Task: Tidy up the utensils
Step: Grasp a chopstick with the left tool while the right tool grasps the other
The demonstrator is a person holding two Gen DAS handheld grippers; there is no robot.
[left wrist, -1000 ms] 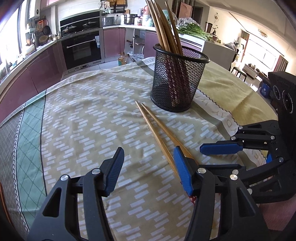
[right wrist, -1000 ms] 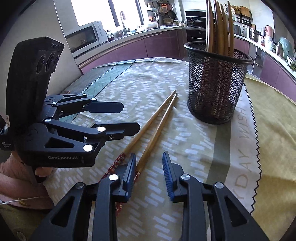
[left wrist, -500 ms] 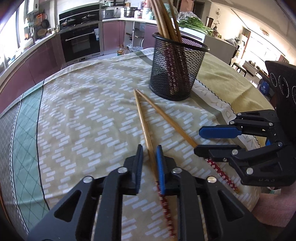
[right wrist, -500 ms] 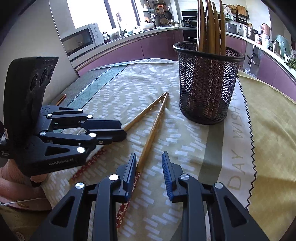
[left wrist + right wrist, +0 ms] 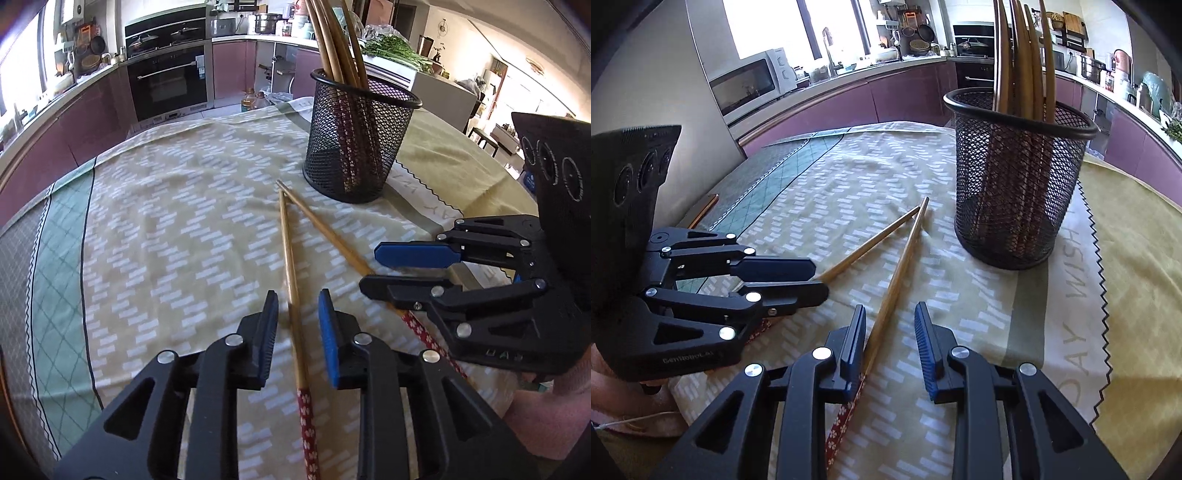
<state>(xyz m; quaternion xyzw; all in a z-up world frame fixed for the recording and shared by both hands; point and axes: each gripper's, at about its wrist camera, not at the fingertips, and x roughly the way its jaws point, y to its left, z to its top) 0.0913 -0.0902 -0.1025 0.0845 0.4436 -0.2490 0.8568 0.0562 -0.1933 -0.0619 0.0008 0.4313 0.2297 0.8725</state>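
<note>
Sunlit kitchen: purple cabinets (image 5: 908,92), built-in oven (image 5: 170,83), bright window (image 5: 827,26).

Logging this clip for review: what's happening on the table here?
A person holds a gripper in each hand over two loose chopsticks lying in a V on the tablecloth. The left gripper is open astride one chopstick; the right gripper is open around the other chopstick. Neither is clamped yet. The mesh holder behind already holds several chopsticks.
</note>
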